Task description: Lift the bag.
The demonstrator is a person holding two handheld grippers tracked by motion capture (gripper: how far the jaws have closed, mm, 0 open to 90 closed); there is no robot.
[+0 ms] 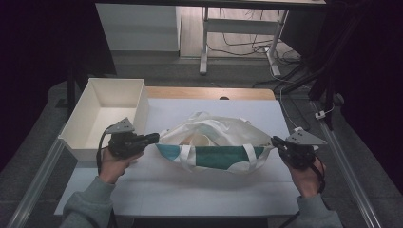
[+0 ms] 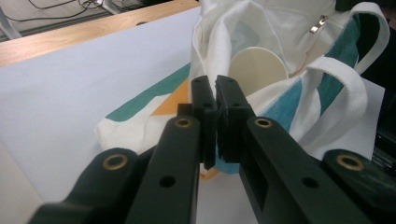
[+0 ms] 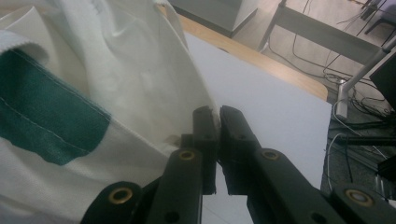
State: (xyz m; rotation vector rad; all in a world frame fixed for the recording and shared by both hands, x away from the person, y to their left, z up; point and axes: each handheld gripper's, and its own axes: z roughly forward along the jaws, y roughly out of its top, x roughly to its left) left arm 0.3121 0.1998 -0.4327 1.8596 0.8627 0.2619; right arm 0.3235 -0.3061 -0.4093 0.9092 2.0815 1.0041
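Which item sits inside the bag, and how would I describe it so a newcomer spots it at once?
Start at the white table, then the cream tote bag with green patches stretched between the left claw and right claw. Inside its open mouth sits a pale round disc, plain, smooth and stiff-looking, unlike the soft, wrinkled cloth around it.

A lab: dark bay, rail-framed table [image 1: 209, 190], floor cables [image 1: 247, 47].
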